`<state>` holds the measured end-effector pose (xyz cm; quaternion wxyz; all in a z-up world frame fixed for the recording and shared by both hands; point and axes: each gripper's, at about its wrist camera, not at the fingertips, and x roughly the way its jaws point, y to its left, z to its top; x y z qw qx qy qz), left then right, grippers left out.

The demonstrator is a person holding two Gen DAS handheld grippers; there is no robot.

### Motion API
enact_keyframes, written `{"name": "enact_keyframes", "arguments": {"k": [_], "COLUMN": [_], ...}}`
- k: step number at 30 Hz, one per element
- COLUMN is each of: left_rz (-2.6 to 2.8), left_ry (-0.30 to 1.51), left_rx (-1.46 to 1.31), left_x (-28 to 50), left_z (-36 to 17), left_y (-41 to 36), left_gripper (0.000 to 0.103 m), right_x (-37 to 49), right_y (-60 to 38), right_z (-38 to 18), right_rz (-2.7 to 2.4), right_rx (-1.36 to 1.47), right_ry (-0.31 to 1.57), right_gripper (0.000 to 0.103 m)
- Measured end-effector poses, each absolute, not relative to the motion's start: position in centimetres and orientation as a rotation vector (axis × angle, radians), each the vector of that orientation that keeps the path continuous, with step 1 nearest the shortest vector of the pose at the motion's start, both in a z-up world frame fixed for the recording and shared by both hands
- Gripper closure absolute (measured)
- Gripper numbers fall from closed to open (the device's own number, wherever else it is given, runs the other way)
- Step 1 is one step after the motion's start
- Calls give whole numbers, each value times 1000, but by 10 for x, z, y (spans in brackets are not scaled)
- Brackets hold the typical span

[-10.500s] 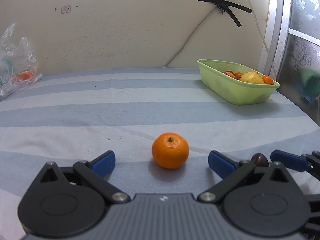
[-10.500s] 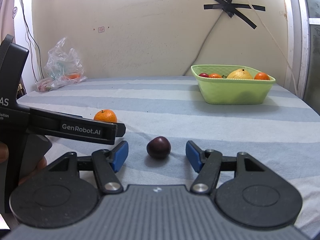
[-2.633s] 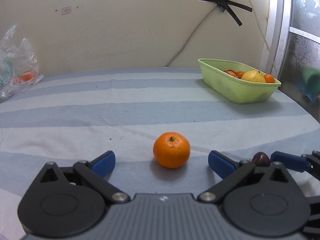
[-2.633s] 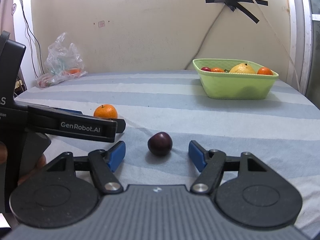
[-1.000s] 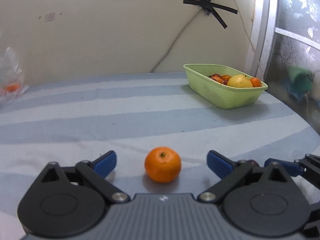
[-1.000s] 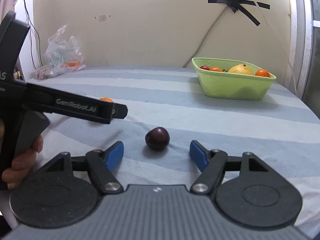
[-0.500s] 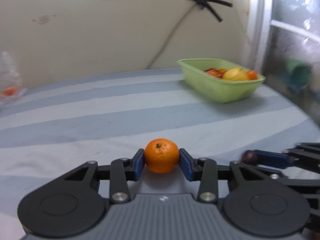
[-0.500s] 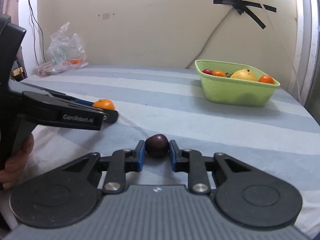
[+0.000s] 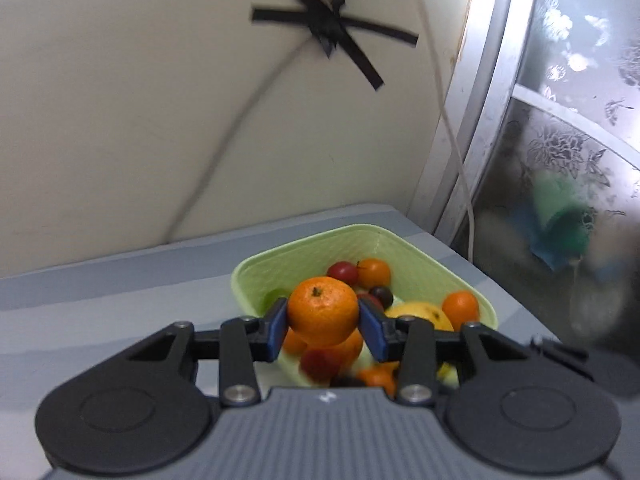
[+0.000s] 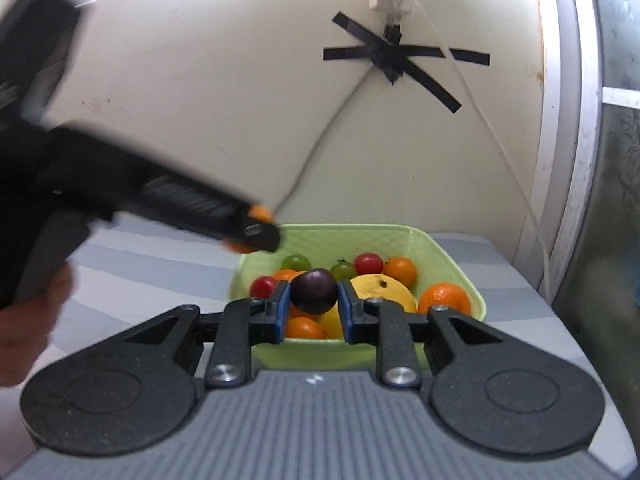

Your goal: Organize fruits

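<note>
My left gripper is shut on an orange mandarin and holds it in the air over the near end of the green basket. My right gripper is shut on a dark purple plum and holds it just above the basket. The basket holds several fruits: oranges, red and green small fruits and a yellow one. The left gripper shows blurred at the left of the right wrist view, by the basket's far left corner.
The basket stands on a blue and white striped cloth close to the wall. A white cable hangs from a socket taped to the wall. A window frame rises at the right beside the table edge.
Both grippers closed on their fruits on the cloth half a second ago. Now both have lifted them and carried them forward to the basket.
</note>
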<state>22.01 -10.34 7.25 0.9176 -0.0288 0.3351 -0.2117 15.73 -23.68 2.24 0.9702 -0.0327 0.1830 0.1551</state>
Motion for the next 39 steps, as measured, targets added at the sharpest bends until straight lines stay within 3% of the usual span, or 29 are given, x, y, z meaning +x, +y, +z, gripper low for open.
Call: {"name": "enact_keyframes", "arguments": {"k": [2, 8, 12, 15, 17, 21, 26, 39], "left_rz": [-412, -341, -274, -234, -214, -193, -158, -49], "left_ry": [698, 685, 661, 649, 645, 649, 635, 607], "left_rx": [-34, 19, 37, 39, 46, 36, 16, 55], "left_x": [233, 230, 202, 175, 154, 110, 58, -25], "left_z": [66, 61, 71, 76, 78, 75, 70, 65], "left_y": [-110, -118, -109, -102, -97, -86, -75, -71], "left_gripper": [53, 37, 36, 28, 24, 21, 3, 0], "right_x": [159, 149, 133, 112, 96, 61, 26, -24], "right_y": [-236, -241, -249, -257, -262, -266, -259, -250], "right_z": [18, 16, 23, 21, 18, 7, -1, 0], "right_rz": [304, 281, 257, 230, 208, 198, 211, 240], "right_rx": [-68, -61, -7, 80, 150, 265, 291, 331], "right_ry": [349, 314, 297, 314, 333, 386, 444, 493], "right_gripper": [70, 65, 65, 64, 56, 51, 44, 33]}}
